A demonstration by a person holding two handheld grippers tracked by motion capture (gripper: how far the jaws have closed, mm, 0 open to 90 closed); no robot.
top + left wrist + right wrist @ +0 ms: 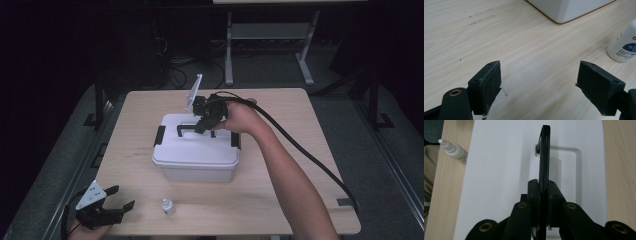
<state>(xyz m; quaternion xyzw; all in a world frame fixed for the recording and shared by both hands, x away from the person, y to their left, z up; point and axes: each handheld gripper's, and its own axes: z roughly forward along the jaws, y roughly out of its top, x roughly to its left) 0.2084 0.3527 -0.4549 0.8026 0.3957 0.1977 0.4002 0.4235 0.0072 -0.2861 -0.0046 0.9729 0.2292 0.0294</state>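
A smooth white plastic box (196,150) with rounded corners is seen mid-tabletop (300,150) on pale wood grain. Its thin black handle (545,157), raised on edge, is pinched flat between the right gripper (544,187) jaws. The left gripper (539,82) jaws are held wide apart, empty, near a small white bottle (624,45).

Box (571,10) cut off by the top edge in the left gripper view, bottle (624,45) cut by the right edge, its label print too small to be read

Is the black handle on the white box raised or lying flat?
Raised: the handle stands on edge above its recess in the lid, pinched by the right gripper.
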